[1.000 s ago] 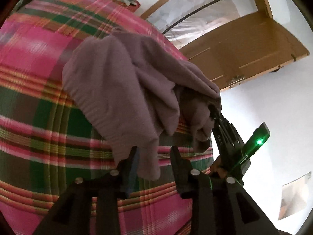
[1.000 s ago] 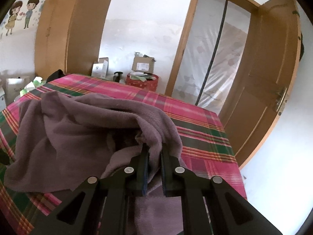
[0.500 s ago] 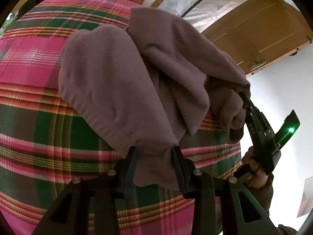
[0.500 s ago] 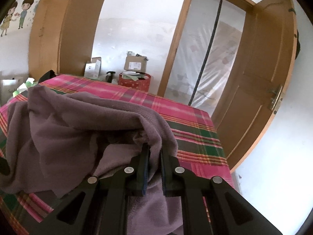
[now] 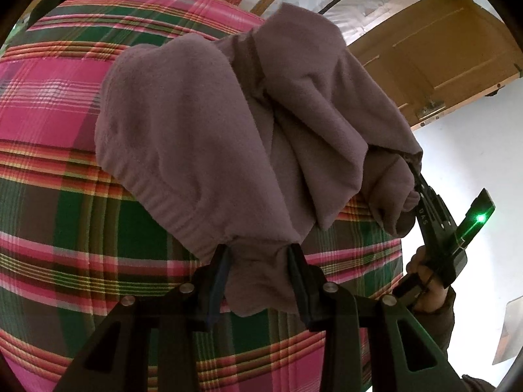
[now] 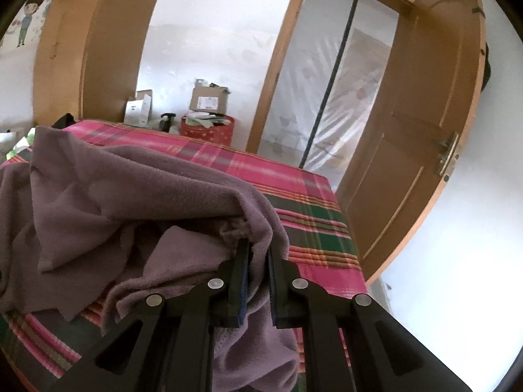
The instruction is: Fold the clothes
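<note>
Left wrist view: left hand-held gripper (image 5: 258,254) clenched on a ribbed hem of the mauve fleece garment (image 5: 202,137), which hangs bunched above the plaid bed cover (image 5: 59,196)
Only in left wrist view: right hand-held gripper (image 5: 414,176) from outside, tips buried in the garment's far corner, a hand (image 5: 425,281) on its grip, green light lit
Right wrist view: right hand-held gripper (image 6: 259,254) pinching a fleece edge; garment (image 6: 108,196) drapes leftward over the bed cover (image 6: 313,215)
Only in right wrist view: red tub (image 6: 207,129), cardboard box (image 6: 209,99), open door (image 6: 415,137)
Change since a second ago: garment lifted higher and fills more of the left wrist view; both grips unchanged
</note>
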A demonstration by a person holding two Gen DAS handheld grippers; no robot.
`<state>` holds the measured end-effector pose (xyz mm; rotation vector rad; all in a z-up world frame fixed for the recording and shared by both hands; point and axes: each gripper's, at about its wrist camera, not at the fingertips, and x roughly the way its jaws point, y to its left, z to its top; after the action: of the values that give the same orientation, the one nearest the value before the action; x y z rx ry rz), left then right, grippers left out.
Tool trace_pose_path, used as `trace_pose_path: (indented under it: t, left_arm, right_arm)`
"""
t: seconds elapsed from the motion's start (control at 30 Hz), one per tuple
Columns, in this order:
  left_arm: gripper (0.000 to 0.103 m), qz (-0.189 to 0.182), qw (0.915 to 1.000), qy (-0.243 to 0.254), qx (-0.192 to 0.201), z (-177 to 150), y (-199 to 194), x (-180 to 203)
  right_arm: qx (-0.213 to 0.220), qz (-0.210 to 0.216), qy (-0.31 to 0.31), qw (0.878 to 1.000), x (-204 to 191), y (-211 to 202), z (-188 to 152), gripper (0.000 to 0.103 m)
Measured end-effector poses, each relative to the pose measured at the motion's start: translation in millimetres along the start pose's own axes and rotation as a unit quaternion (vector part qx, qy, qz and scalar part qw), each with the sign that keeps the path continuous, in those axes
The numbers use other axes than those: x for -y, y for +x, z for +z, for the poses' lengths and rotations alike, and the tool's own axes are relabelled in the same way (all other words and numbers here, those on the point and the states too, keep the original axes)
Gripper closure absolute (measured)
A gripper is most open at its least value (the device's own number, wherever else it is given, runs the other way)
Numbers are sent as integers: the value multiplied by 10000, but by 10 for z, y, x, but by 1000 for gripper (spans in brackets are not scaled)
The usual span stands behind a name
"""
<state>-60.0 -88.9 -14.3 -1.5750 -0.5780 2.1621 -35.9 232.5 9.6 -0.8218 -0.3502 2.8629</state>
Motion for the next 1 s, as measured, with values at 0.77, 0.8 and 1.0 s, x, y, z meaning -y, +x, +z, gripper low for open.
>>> trace_pose_path:
  t: [0.77, 0.8, 1.0]
  left_arm:
    - [65, 629, 9914, 1113, 265, -210, -256, 403]
    - [65, 784, 9886, 1250, 283, -249, -282, 434]
    - [66, 1750, 9513, 2457, 642, -566, -303, 718]
  right_arm:
    - [-243, 81, 106, 9996, 96, 127, -116, 85]
    - [-216, 45, 105, 9997, 93, 91, -113, 78]
    - [-110, -19, 264, 9996, 109, -143, -128, 72]
